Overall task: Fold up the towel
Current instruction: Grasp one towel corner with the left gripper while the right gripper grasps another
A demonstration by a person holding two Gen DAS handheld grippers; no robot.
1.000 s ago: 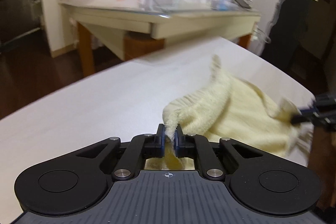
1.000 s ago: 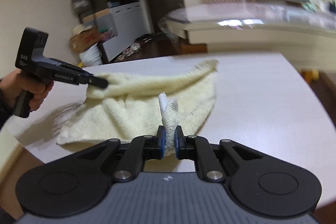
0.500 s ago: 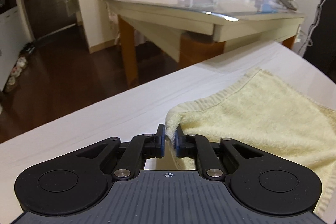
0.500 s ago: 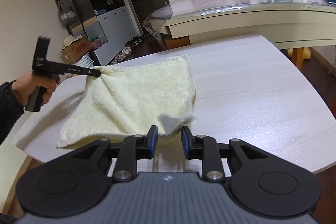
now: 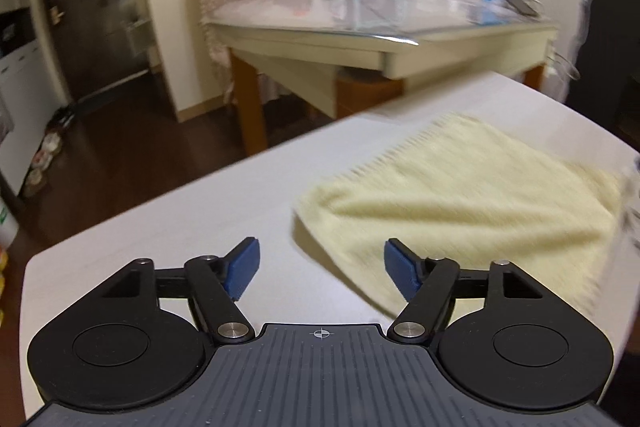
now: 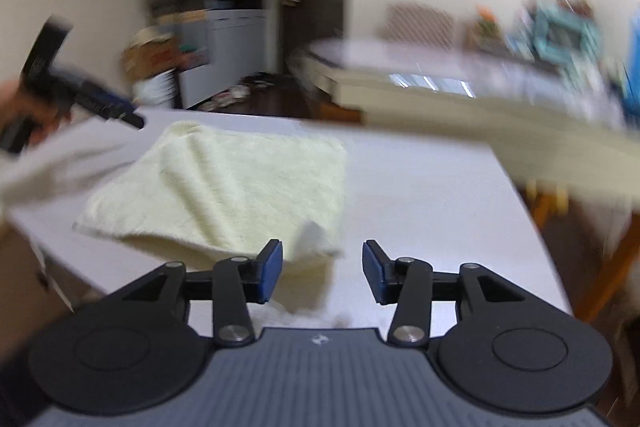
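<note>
The pale yellow terry-cloth towel (image 6: 228,187) lies on the white wood-grain tabletop (image 6: 420,195) in a rough rectangle with a doubled lip along its near edge, so it looks already folded over at least once. Both grippers are released, jaws spread wide with nothing between them. From the right gripper (image 6: 322,267) the towel sits ahead and to the left, its near right corner with a small white tag just in front of the left finger. From the left gripper (image 5: 322,267) the towel (image 5: 460,199) lies ahead and to the right, its nearest corner just beyond the gap. Each corner is close to its own gripper; whether another fold is due, I cannot tell
</note>
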